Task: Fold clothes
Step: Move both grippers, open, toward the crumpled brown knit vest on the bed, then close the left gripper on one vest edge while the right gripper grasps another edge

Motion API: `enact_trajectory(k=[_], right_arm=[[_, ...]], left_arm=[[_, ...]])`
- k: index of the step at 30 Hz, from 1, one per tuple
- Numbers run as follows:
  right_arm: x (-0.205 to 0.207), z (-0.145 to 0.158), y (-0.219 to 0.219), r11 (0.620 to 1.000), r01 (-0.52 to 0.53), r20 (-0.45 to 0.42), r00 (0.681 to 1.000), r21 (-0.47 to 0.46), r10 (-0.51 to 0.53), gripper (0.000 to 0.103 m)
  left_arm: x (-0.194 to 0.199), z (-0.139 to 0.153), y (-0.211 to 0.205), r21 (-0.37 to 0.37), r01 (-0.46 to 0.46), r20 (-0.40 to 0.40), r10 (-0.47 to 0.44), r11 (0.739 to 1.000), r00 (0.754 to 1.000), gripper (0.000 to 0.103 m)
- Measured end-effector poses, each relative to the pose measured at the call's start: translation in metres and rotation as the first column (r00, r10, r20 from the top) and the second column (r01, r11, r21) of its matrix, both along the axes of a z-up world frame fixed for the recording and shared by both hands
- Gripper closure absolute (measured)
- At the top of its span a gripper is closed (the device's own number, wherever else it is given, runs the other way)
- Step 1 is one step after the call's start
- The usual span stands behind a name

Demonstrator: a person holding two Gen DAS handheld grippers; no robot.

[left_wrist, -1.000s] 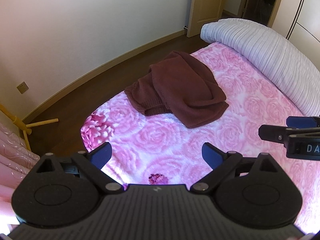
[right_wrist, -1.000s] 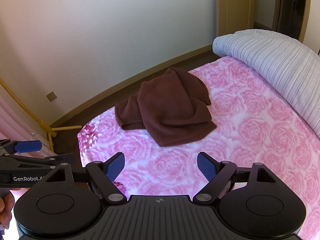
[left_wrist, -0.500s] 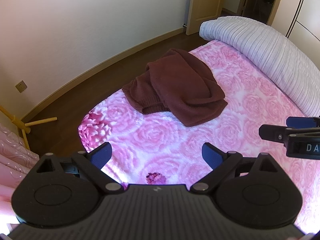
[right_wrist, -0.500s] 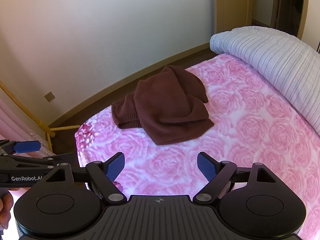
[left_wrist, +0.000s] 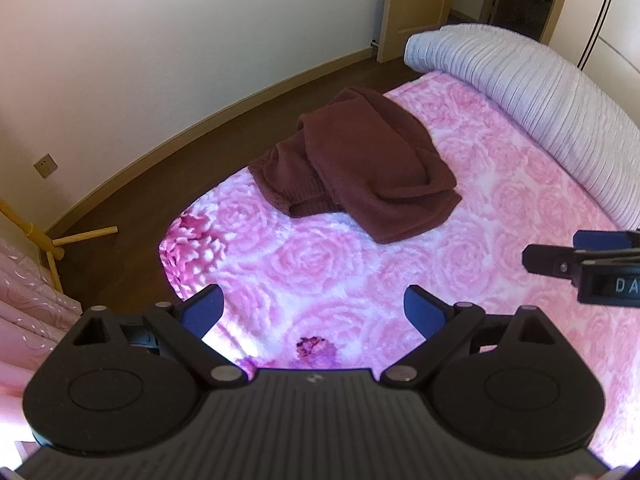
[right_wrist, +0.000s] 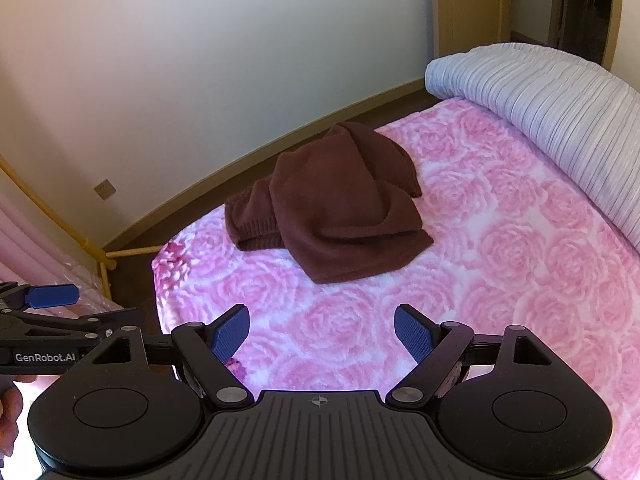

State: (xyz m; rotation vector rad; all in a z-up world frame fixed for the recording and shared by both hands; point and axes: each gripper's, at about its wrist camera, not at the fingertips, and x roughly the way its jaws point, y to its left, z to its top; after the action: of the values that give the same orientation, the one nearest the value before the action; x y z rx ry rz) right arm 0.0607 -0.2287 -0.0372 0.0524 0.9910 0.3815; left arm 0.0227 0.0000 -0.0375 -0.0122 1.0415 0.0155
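Observation:
A dark maroon knitted garment (left_wrist: pixel 360 176) lies crumpled in a heap on the pink rose-patterned bed cover (left_wrist: pixel 320 264), near the bed's far left edge; it also shows in the right wrist view (right_wrist: pixel 336 204). My left gripper (left_wrist: pixel 316 312) is open and empty, held above the bed short of the garment. My right gripper (right_wrist: pixel 322 334) is open and empty, also short of the garment. The right gripper shows at the right edge of the left wrist view (left_wrist: pixel 576 256), and the left gripper shows at the left edge of the right wrist view (right_wrist: pixel 52 312).
A rolled grey-white striped quilt (left_wrist: pixel 540 104) lies along the bed's right side. Brown wooden floor (left_wrist: pixel 168 176) and a white wall lie beyond the bed's left edge. A yellow wooden rack (left_wrist: pixel 52 240) and pink curtain stand at the left. A wooden door (left_wrist: pixel 412 4) is at the back.
Both grippers have shifted slightly toward the bed, so the garment sits a little lower and nearer in both views. Both grippers stay open. The garment has not moved.

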Motion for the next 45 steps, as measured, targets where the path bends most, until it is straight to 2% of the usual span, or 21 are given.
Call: enact_trajectory(k=[5, 11, 18, 31, 35, 37, 39, 42, 45], right_arm=[[0.014, -0.013, 0.002, 0.999, 0.039, -0.034, 0.999, -0.01, -0.039, 0.02], [0.043, -0.026, 0.017, 0.994, 0.099, -0.086, 0.991, -0.045, -0.103, 0.02], [0.085, -0.038, 0.044, 0.988, 0.133, -0.121, 0.983, -0.077, -0.141, 0.02], [0.134, -0.058, 0.077, 0.987, 0.113, -0.184, 0.974, -0.116, -0.133, 0.02], [0.141, -0.065, 0.083, 0.988, 0.079, -0.186, 0.977, -0.13, -0.103, 0.02], [0.142, -0.069, 0.088, 0.988, 0.033, -0.176, 0.983, -0.152, -0.06, 0.02], [0.141, -0.076, 0.095, 0.98, -0.045, -0.151, 0.988, -0.194, 0.015, 0.02], [0.133, -0.093, 0.113, 0.925, -0.212, -0.094, 0.977, -0.315, 0.192, 0.02], [0.127, -0.122, 0.129, 0.841, -0.342, -0.067, 0.936, -0.42, 0.347, 0.02]], left_arm=[[0.021, -0.016, 0.01, -0.001, 0.044, -0.032, -0.044, 0.999, 0.999, 0.008], [0.066, -0.035, 0.024, -0.037, 0.12, -0.065, -0.122, 0.992, 0.99, 0.008], [0.117, -0.052, 0.042, -0.044, 0.179, -0.087, -0.182, 0.983, 0.979, 0.008], [0.164, -0.073, 0.062, -0.069, 0.189, -0.124, -0.196, 0.98, 0.973, 0.008], [0.17, -0.079, 0.06, -0.041, 0.226, -0.113, -0.229, 0.973, 0.967, 0.008], [0.172, -0.087, 0.054, 0.013, 0.297, -0.091, -0.294, 0.955, 0.951, 0.008], [0.173, -0.099, 0.049, 0.087, 0.395, -0.066, -0.39, 0.915, 0.919, 0.008], [0.177, -0.127, 0.04, 0.191, 0.539, -0.047, -0.541, 0.82, 0.84, 0.008], [0.184, -0.162, 0.034, 0.238, 0.657, -0.05, -0.667, 0.715, 0.744, 0.008]])
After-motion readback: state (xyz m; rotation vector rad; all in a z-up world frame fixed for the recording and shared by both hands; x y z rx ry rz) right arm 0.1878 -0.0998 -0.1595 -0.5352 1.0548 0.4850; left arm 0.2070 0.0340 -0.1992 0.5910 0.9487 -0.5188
